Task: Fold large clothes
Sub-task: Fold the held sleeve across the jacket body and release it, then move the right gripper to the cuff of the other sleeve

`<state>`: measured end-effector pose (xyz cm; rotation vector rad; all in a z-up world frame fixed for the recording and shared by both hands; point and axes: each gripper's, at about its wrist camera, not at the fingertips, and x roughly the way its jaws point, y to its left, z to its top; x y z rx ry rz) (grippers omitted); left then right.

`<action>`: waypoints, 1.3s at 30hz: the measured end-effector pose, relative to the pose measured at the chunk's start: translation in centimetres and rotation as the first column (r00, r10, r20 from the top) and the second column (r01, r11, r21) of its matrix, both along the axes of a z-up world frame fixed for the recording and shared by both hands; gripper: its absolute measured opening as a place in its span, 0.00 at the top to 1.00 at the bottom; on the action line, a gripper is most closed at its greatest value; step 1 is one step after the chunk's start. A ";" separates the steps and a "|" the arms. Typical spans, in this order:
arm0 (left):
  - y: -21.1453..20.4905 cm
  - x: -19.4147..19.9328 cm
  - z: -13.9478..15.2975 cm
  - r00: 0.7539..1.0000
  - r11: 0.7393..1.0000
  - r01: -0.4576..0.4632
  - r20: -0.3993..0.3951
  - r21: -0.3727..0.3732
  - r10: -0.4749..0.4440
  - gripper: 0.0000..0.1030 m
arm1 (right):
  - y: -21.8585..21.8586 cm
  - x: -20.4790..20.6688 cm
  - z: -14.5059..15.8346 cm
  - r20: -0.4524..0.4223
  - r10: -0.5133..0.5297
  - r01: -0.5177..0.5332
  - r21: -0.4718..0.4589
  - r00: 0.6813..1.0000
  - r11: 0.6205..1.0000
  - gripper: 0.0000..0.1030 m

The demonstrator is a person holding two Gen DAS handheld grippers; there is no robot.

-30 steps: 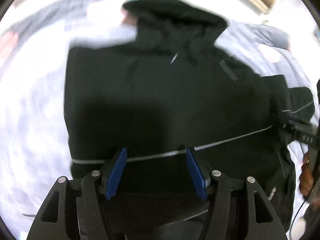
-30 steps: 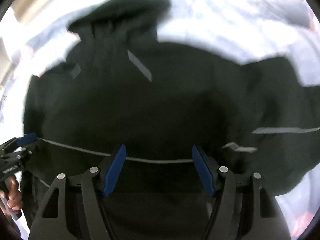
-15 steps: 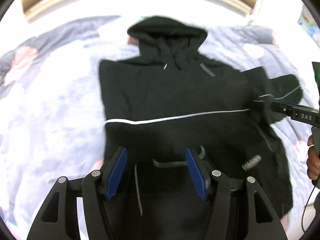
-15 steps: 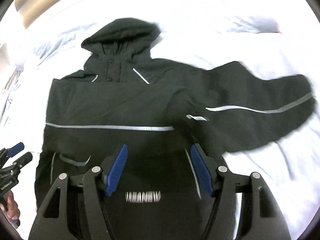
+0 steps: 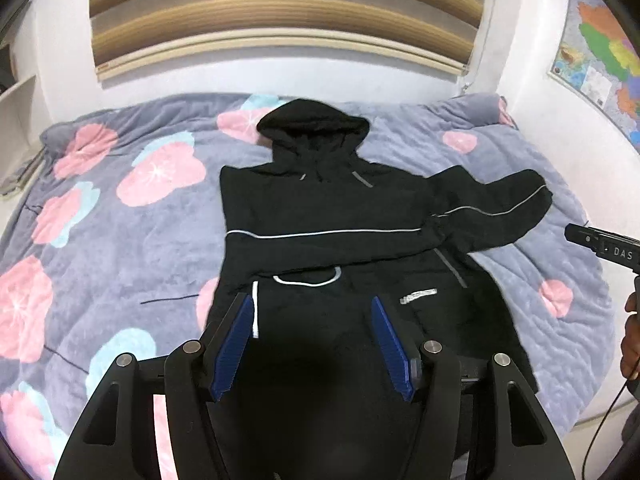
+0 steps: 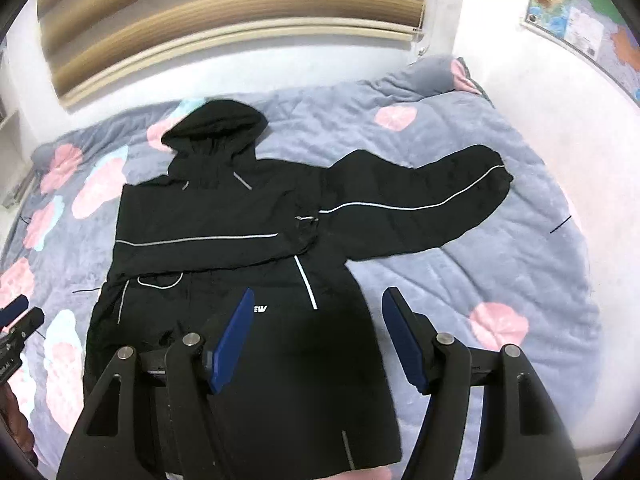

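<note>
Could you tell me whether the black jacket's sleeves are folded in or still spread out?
One of each. On the black jacket, the left sleeve lies folded across the chest; the right sleeve stretches outward on the floral blanket.

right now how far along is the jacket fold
Done: one sleeve of the black jacket lies folded across the chest. In hand: nothing; the left tongs and right tongs are both open above the jacket, gripping no cloth. Left: the other sleeve is spread out on the floral blanket, and the hood and body are unfolded.
</note>
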<state>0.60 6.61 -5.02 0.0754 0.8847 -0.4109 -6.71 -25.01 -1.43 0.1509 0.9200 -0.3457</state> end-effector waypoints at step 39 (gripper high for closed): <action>-25.3 -2.8 -4.0 0.954 0.954 -0.242 -0.136 0.176 0.267 0.39 | -47.4 13.4 -15.9 -0.098 -0.161 0.185 0.322 0.982 0.929 0.31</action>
